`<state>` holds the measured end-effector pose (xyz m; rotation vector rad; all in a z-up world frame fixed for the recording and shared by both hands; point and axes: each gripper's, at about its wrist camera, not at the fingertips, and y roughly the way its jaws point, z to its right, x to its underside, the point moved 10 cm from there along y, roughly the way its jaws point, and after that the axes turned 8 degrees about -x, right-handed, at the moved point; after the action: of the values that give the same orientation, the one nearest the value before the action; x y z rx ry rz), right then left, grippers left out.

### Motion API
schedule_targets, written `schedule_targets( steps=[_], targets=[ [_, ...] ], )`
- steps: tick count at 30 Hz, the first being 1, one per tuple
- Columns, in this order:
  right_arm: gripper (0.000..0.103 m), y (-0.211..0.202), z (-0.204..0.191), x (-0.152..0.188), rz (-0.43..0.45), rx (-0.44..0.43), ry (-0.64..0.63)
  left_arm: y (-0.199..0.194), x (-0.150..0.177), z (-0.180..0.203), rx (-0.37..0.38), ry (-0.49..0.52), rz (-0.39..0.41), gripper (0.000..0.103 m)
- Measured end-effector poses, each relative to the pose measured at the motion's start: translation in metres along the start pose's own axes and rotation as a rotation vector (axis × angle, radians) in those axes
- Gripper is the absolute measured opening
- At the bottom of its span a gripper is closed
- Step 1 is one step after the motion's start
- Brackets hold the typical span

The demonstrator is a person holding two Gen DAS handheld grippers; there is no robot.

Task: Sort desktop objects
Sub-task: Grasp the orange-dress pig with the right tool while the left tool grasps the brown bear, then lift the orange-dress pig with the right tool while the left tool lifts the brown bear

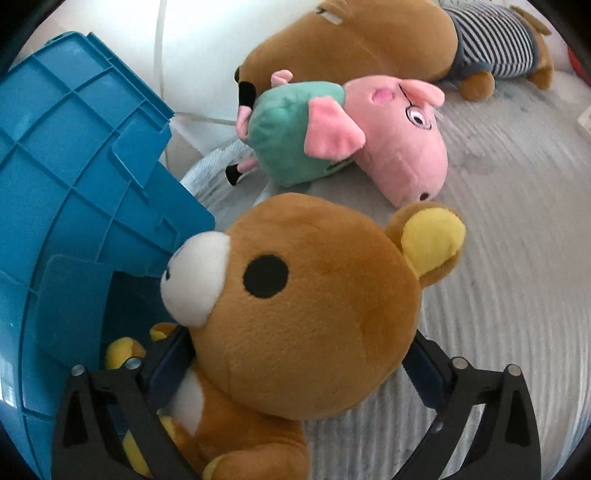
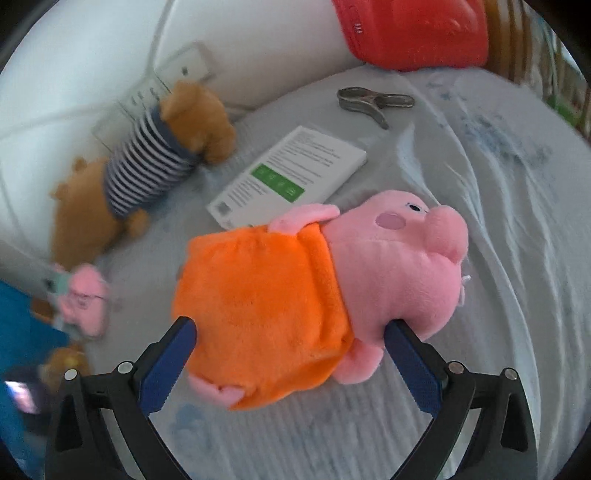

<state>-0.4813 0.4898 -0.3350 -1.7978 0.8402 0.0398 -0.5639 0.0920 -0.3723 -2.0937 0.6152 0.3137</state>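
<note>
My left gripper [image 1: 295,354] is shut on a brown bear plush [image 1: 306,302] with yellow ears and a white snout, holding it beside the blue plastic bin [image 1: 74,166] at the left. My right gripper [image 2: 291,332] is shut on a pink pig plush in an orange dress [image 2: 295,295], its fingers pressed into both sides. A pink pig plush in a green dress [image 1: 332,144] lies on the grey cloth beyond the bear; it shows small and blurred in the right wrist view [image 2: 85,295]. A large brown plush in a striped shirt [image 1: 406,40] lies at the back, also in the right wrist view [image 2: 144,170].
A white box with a green band [image 2: 291,173] lies on the cloth behind the orange pig. A metal clip [image 2: 373,101] lies further back. A red cushion [image 2: 413,29] sits at the far edge. The blue bin's corner [image 2: 22,325] is at the left.
</note>
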Motion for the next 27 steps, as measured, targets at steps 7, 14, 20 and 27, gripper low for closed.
schedule_targets(
  steps=[7,14,20,27],
  targets=[
    [0.096,0.003,0.004,-0.011,0.003,0.097,-0.340,-0.041,0.009,0.014,0.170,-0.080,0.011,0.088],
    [0.067,-0.035,0.044,-0.017,0.015,0.097,-0.333,-0.109,0.028,0.058,0.409,-0.147,0.007,0.088],
    [0.093,-0.045,0.047,-0.008,0.011,-0.173,0.059,-0.126,0.026,0.076,0.483,-0.149,0.003,0.088],
    [0.102,-0.018,0.057,-0.023,0.042,-0.162,0.257,-0.125,0.025,0.073,0.495,-0.166,0.017,0.088]
  ],
)
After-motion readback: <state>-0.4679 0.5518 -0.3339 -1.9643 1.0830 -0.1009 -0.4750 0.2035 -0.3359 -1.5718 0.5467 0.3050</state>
